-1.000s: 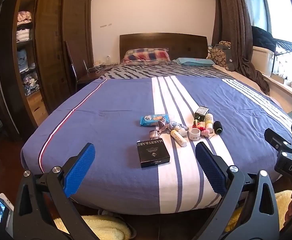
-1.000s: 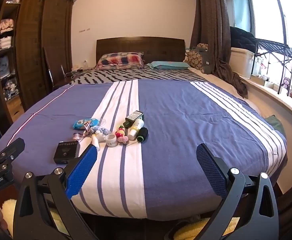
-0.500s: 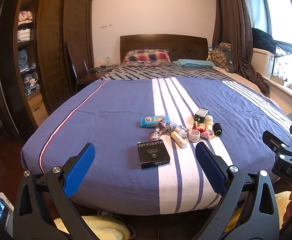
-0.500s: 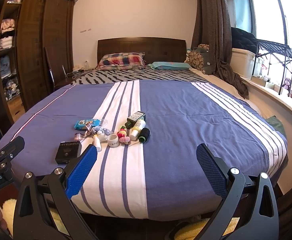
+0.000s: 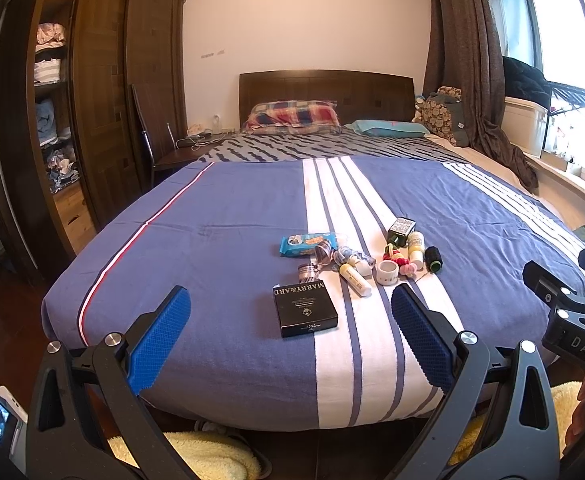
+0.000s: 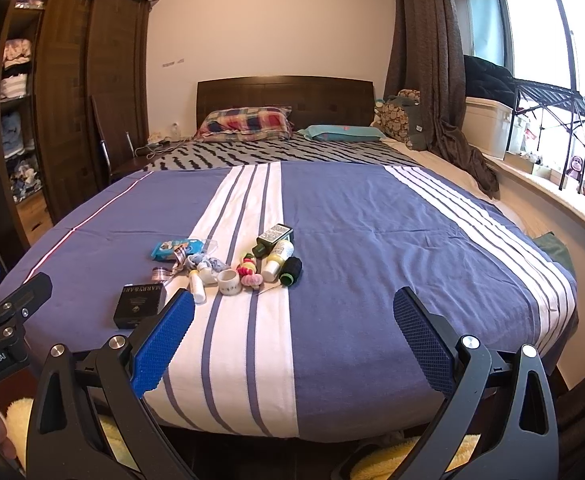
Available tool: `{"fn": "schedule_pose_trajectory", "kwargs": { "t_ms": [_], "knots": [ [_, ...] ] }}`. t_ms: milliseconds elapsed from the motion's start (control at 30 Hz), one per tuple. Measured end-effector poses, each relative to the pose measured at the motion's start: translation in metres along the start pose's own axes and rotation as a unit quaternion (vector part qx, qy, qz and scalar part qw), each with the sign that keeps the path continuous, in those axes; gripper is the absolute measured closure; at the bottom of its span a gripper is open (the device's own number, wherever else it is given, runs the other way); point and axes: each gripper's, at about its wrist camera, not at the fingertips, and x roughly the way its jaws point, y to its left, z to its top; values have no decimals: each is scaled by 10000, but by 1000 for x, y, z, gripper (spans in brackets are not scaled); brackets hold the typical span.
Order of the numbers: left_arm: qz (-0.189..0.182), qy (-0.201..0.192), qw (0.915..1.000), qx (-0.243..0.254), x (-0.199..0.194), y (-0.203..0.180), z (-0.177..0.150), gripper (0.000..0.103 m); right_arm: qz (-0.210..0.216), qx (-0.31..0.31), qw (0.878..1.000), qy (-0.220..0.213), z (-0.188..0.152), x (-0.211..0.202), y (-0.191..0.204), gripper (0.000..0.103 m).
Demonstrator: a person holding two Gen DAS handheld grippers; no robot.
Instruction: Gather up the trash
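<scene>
Fingers (image 5: 160, 336) spread wide; black box (image 5: 305, 308) lies beyond them.

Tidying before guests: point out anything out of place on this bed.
A cluster of small clutter sits on the striped bedspread near its foot: a black box, a blue snack packet, small bottles, a dark thread spool. Several lie tipped over.

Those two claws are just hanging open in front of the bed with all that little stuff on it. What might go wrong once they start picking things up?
Three likely risks:
1. The small items sit bunched together; grabbing the white tape roll may knock the cream tube.
2. The black thread spool lies on its side and could roll on the soft bedspread.
3. The flat black box may be hard for the left claw to pinch.
</scene>
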Motion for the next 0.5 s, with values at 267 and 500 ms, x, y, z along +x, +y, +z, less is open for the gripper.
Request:
{"fn": "schedule_pose_trajectory", "kwargs": {
  "t_ms": [267,500],
  "knots": [
    [8,-1,10000,5,0,-1,0,8,11,7,10000,-10,1,-2,1,3],
    [11,-6,10000,0,0,-1,-1,8,12,8,10000,-13,0,-2,0,3]
  ]
}}
